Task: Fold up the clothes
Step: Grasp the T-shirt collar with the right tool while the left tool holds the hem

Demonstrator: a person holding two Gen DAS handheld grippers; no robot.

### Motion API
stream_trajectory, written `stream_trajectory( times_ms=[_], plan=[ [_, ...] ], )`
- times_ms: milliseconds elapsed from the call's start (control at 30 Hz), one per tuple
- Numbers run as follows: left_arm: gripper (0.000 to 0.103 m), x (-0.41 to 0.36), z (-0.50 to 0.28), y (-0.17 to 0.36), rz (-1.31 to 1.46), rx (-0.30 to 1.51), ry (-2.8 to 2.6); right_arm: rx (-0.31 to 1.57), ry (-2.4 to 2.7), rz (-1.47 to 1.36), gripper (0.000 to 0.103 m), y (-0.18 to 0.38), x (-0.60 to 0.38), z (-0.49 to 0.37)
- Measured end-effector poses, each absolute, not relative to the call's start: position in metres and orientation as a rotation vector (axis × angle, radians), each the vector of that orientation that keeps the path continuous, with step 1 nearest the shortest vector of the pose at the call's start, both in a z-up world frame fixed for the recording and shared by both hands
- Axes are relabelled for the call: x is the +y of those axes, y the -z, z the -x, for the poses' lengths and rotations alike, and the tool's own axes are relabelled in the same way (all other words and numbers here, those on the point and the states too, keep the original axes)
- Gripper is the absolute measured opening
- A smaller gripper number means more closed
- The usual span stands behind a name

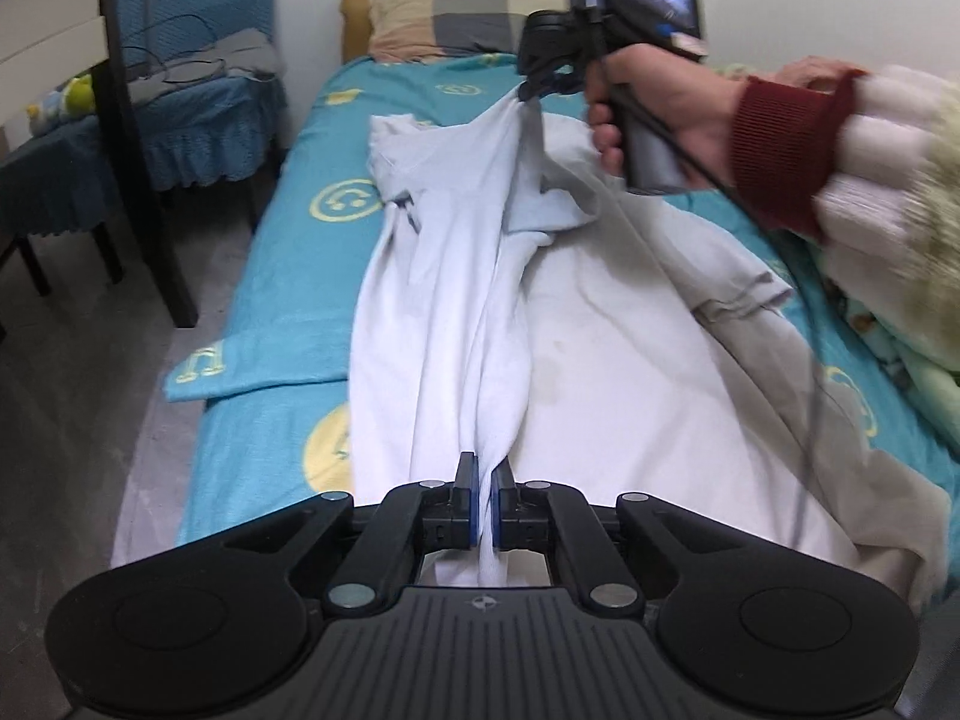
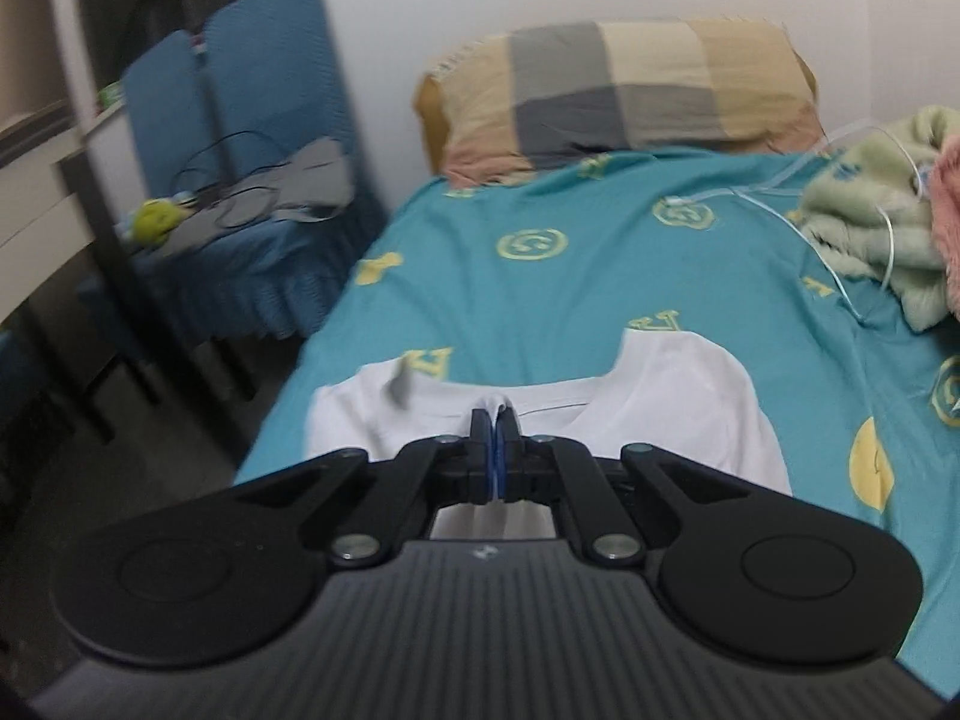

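A white T-shirt [image 1: 600,360] lies stretched lengthwise on the teal bed sheet [image 1: 288,312]. My left gripper [image 1: 485,474] is shut on its near hem, with cloth bunched between the pads. My right gripper [image 1: 528,93], held by a hand in a red-cuffed sleeve, is shut on the far end of the shirt and lifts it into a taut ridge. In the right wrist view that gripper [image 2: 495,420] is shut on the shirt's neckline, and the white shirt [image 2: 678,396] spreads below on the sheet [image 2: 540,300].
A checked pillow [image 2: 618,90] lies at the head of the bed. A green and pink blanket [image 2: 882,222] with a thin white cable sits at the right edge. Blue-covered chairs [image 2: 252,138] and a dark table leg [image 1: 150,180] stand left of the bed.
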State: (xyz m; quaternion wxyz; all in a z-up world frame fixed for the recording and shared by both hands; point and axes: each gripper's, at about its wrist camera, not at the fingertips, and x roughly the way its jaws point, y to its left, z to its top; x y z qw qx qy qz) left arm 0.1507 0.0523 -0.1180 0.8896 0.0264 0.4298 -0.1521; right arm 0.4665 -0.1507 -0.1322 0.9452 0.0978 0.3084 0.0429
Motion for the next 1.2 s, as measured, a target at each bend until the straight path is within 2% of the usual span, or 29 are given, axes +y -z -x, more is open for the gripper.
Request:
stream_trajectory(
  times_ms=[133, 367, 400, 467, 500, 533, 567, 800, 867, 900, 933, 1100, 1200],
  plan=[
    [0.004, 0.050, -0.156, 0.128, -0.064, 0.922, 0.314, 0.679, -0.055, -0.222, 0.006, 0.155, -0.159, -0.483],
    [0.004, 0.054, -0.160, 0.131, -0.054, 0.937, 0.280, 0.651, -0.158, -0.408, 0.009, 0.153, -0.183, -0.435],
    [0.004, 0.053, -0.160, 0.131, -0.056, 0.937, 0.277, 0.651, -0.161, -0.437, 0.014, 0.151, -0.188, -0.423],
    [0.005, 0.052, -0.160, 0.130, -0.059, 0.937, 0.269, 0.647, -0.164, -0.501, 0.032, 0.150, -0.196, -0.399],
    [0.005, 0.051, -0.160, 0.130, -0.061, 0.936, 0.266, 0.650, -0.169, -0.532, 0.050, 0.151, -0.198, -0.386],
    [0.005, 0.051, -0.160, 0.130, -0.061, 0.935, 0.263, 0.660, -0.173, -0.562, 0.057, 0.153, -0.199, -0.374],
    [0.005, 0.051, -0.160, 0.130, -0.061, 0.937, 0.260, 0.671, -0.179, -0.593, 0.057, 0.157, -0.199, -0.364],
    [0.005, 0.050, -0.162, 0.133, -0.073, 0.943, 0.250, 0.801, -0.118, -0.678, 0.055, 0.194, -0.184, -0.344],
    [0.005, 0.054, -0.161, 0.130, -0.035, 0.941, 0.271, 0.817, -0.090, -0.665, 0.037, 0.201, -0.181, -0.351],
    [0.005, 0.057, -0.160, 0.128, -0.010, 0.938, 0.285, 0.815, -0.072, -0.648, 0.012, 0.201, -0.180, -0.353],
    [0.005, 0.060, -0.160, 0.126, 0.015, 0.935, 0.299, 0.795, -0.067, -0.647, 0.006, 0.197, -0.181, -0.352],
    [0.005, 0.066, -0.160, 0.124, 0.106, 0.945, 0.363, 0.699, 0.019, -0.687, 0.005, 0.185, -0.210, -0.337],
    [0.005, 0.062, -0.163, 0.128, 0.108, 0.964, 0.380, 0.746, 0.032, -0.694, 0.005, 0.201, -0.226, -0.334]
  ],
)
